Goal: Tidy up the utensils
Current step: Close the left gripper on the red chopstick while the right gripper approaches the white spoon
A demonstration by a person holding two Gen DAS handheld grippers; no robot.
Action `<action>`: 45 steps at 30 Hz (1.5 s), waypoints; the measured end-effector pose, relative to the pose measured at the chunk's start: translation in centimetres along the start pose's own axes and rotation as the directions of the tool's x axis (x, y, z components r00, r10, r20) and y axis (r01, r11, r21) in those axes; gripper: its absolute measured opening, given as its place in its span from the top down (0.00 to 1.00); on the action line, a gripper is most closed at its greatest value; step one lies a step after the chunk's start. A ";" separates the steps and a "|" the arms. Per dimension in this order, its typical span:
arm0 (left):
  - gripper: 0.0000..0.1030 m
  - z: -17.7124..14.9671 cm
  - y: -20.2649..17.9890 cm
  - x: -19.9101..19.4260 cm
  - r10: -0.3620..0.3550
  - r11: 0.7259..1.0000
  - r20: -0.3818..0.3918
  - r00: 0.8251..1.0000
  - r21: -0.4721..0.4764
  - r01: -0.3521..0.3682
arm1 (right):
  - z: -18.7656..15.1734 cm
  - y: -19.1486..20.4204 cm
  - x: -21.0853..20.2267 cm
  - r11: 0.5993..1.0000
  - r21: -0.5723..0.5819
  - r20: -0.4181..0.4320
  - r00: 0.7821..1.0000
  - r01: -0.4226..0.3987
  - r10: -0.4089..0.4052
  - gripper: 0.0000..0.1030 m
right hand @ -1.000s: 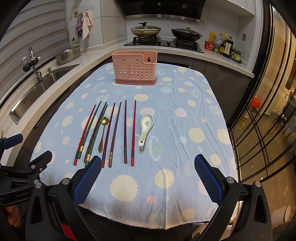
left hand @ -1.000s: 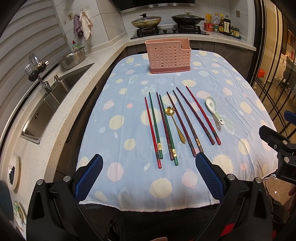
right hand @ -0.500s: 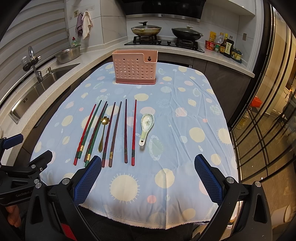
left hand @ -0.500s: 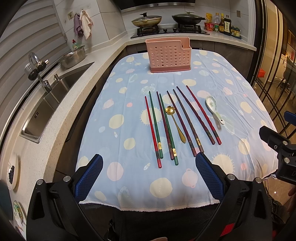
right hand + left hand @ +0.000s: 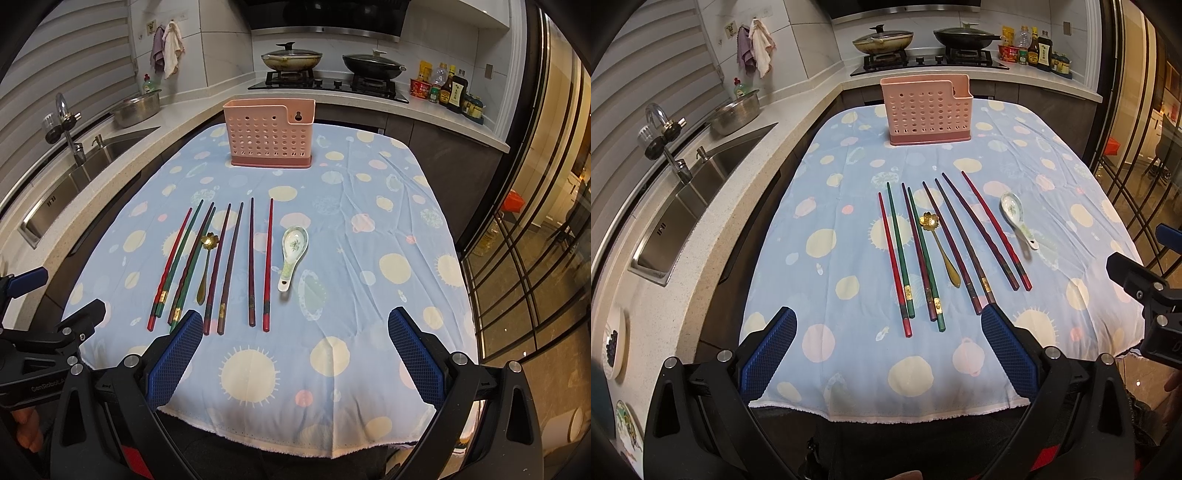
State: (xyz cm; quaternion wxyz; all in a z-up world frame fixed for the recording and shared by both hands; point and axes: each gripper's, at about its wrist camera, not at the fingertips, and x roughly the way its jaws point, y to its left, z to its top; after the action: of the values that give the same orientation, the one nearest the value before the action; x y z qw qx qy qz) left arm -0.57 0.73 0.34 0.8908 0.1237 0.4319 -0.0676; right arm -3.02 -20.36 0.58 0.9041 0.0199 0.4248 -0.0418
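Chopsticks (image 5: 960, 243) beyond left gripper (image 5: 890, 352)

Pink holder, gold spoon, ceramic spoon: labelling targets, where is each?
pink holder (image 5: 269, 134), right wrist view, perforated front wall
gold spoon (image 5: 928, 222), left wrist view, flower-shaped bowl
ceramic spoon (image 5: 294, 242), right wrist view, bowl

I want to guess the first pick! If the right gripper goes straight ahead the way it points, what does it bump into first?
Probably the bare tablecloth first. The right gripper is open, and the ceramic spoon lies nearest its line, then the pink holder further on. Depth is unclear.
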 end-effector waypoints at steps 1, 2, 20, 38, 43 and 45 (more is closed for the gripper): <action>0.07 0.0 0.1 0.3 -0.008 1.000 -0.002 1.000 -0.006 0.008 | 0.0 0.0 0.1 1.000 0.006 -0.002 1.000 -0.004 0.004 0.07; 0.07 0.3 0.1 1.1 -0.012 1.000 -0.005 1.000 -0.013 0.012 | -0.1 -0.3 0.5 1.000 0.013 -0.004 1.000 -0.009 0.009 0.07; 0.08 1.2 4.3 11.5 -0.048 0.989 -0.150 0.987 -0.145 0.026 | 0.9 -2.5 6.0 0.993 0.117 -0.058 0.998 -0.014 0.021 0.07; 0.31 1.7 4.1 17.6 -0.117 0.984 -0.212 0.970 -0.158 0.084 | 1.3 -2.0 8.4 0.992 0.126 -0.103 0.995 -0.002 0.015 0.07; 0.42 1.3 3.8 17.5 -0.116 0.986 -0.213 0.970 -0.139 0.087 | 1.2 -1.7 8.8 0.993 0.115 -0.110 0.994 0.000 0.013 0.07; 0.47 0.9 3.8 17.2 -0.124 0.986 -0.212 0.969 -0.138 0.096 | 1.3 -1.7 9.0 0.993 0.115 -0.111 0.994 0.001 0.012 0.07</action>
State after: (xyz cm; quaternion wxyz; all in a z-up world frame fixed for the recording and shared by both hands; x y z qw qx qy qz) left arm 11.59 3.92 -11.98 0.8384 0.0496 0.5376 -0.0753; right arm 3.54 -22.68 -5.54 0.8765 0.0752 0.4714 -0.0623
